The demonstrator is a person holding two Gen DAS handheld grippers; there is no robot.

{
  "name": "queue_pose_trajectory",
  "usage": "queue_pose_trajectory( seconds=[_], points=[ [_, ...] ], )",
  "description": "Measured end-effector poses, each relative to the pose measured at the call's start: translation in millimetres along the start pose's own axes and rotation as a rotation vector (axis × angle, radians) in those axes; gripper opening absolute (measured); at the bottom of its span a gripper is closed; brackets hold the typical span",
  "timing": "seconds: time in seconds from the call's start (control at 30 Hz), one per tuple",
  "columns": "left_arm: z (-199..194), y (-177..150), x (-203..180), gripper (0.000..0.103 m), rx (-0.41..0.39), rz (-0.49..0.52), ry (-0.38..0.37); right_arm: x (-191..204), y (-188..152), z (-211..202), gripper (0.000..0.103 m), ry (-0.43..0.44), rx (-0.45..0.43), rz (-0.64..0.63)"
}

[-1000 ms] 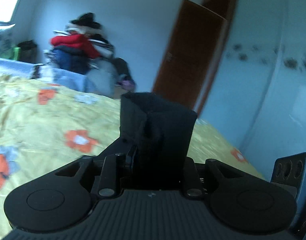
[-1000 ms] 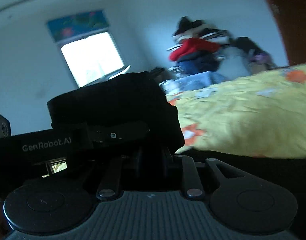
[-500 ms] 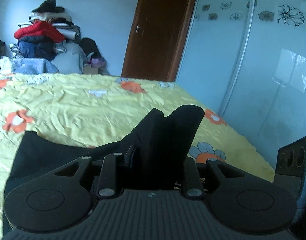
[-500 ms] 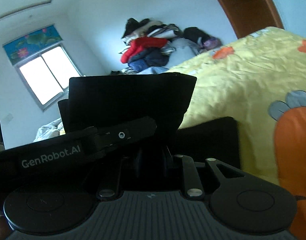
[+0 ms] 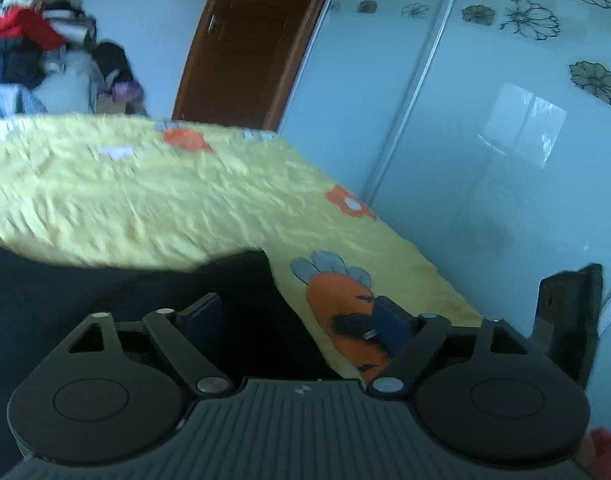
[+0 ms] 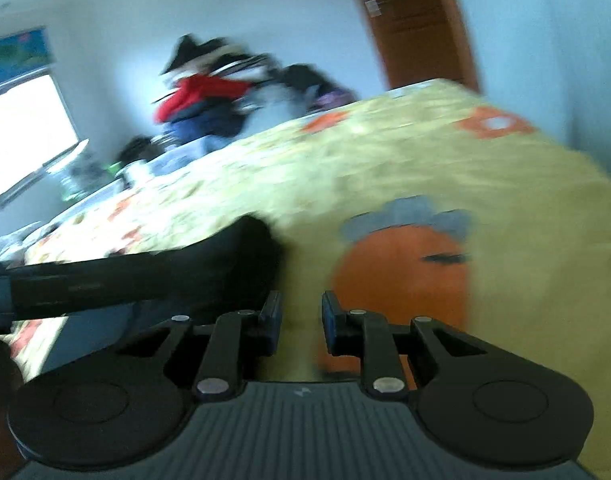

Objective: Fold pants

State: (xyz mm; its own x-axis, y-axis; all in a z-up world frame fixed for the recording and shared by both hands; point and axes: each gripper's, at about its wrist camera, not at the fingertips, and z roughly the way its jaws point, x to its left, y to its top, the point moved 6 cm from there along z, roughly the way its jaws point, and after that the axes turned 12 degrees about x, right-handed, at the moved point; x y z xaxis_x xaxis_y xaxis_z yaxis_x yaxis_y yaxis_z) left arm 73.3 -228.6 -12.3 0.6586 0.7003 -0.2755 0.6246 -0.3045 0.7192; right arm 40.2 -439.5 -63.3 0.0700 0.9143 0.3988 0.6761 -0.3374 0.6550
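Note:
The black pants [image 5: 105, 292] lie on the yellow flowered bedspread [image 5: 145, 200], filling the lower left of the left wrist view. My left gripper [image 5: 301, 320] is open, its jaws spread wide over the pants' right edge, holding nothing. In the right wrist view the pants [image 6: 233, 252] lie left of centre on the bedspread [image 6: 425, 168]. My right gripper [image 6: 301, 320] is open with a narrow gap and is empty, just right of the pants' corner. The left gripper's body [image 6: 85, 284] crosses that view at left.
A pile of clothes [image 6: 209, 92] stands against the far wall beyond the bed. A brown door [image 5: 249, 40] and a glossy wardrobe with flower decals [image 5: 485, 100] stand to the right. The bed's right edge runs along the wardrobe. A window [image 6: 21, 128] is at far left.
Both grippers held folds of the black pants raised in front of them. They came down to the bed and opened, and the pants now lie flat on the bedspread.

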Motion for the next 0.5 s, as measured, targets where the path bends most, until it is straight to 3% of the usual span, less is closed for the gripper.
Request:
queue_pose_trajectory(
  seconds=[0.1, 0.13, 0.17, 0.23, 0.3, 0.4, 0.43, 0.47, 0.5],
  points=[
    [-25, 12, 29, 0.094, -0.045, 0.031, 0.172, -11, 14, -3, 0.025, 0.079, -0.034, 0.081],
    [-31, 16, 43, 0.095, -0.058, 0.034, 0.244, -10, 20, 0, 0.035, 0.123, -0.036, 0.090],
    [-35, 19, 58, 0.097, -0.067, 0.032, 0.317, -6, 25, 3, 0.054, 0.155, -0.034, 0.089],
    [-36, 23, 86, 0.098, -0.044, 0.032, 0.450, 6, 38, 15, 0.075, 0.203, -0.035, 0.055],
    [-30, 22, 111, 0.098, -0.004, 0.033, 0.544, 21, 49, 29, 0.075, 0.230, -0.017, 0.013],
    [-17, 17, 134, 0.098, 0.045, 0.045, 0.616, 41, 55, 57, 0.073, 0.238, 0.049, -0.057],
    [-13, 13, 140, 0.098, 0.057, 0.048, 0.631, 44, 53, 66, 0.057, 0.226, 0.072, -0.080],
    [-10, 10, 144, 0.098, 0.064, 0.051, 0.641, 49, 53, 71, 0.034, 0.184, 0.088, -0.120],
    [-7, 6, 149, 0.098, 0.069, 0.050, 0.649, 53, 51, 74, 0.027, 0.119, 0.090, -0.183]
  ],
)
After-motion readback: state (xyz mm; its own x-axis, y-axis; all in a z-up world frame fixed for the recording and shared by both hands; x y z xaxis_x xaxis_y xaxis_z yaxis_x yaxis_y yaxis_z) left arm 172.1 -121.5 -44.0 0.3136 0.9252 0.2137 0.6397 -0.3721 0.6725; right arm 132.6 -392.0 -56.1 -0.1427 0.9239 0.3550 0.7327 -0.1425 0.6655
